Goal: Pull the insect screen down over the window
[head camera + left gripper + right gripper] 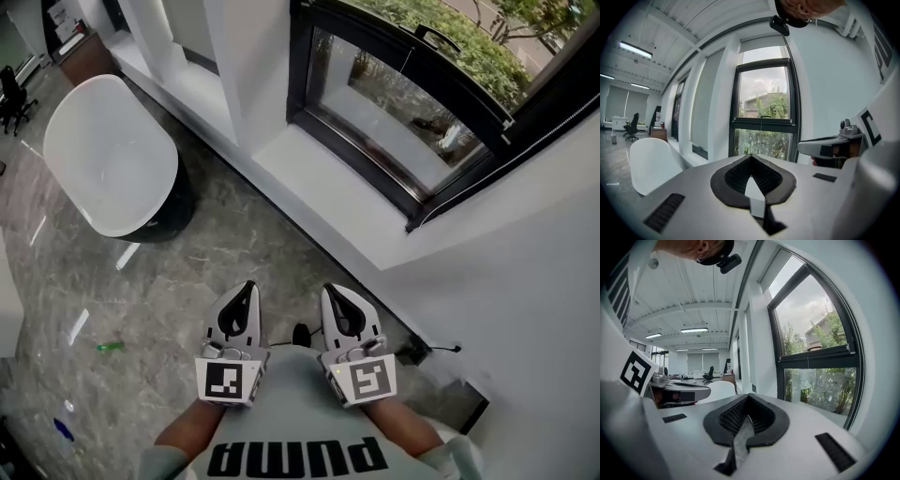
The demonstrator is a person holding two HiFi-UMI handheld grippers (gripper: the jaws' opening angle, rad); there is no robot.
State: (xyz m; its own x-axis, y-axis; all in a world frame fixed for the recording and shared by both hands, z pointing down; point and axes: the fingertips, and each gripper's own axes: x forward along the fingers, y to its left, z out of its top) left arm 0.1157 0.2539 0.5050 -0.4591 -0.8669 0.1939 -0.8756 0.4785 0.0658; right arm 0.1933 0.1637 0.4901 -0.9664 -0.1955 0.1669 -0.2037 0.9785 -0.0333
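The black-framed window [403, 103] lies ahead and to the right, above a white sill [319, 187]. It also shows in the left gripper view [763, 117] and the right gripper view [815, 357]. Trees show through bare glass; I make out no screen drawn over it. A black handle [436, 37] sits on its upper bar. My left gripper [246, 287] [751, 157] and right gripper [333, 291] [747, 396] are held side by side close to the person's torso, well short of the window. Both are shut, with nothing between their jaws.
A white tub chair [108, 155] stands on the grey marble floor at the left. A white column [239, 66] rises left of the window, and a white wall [525, 281] runs along the right. A small black plug and cable [412, 354] lie at the wall's foot.
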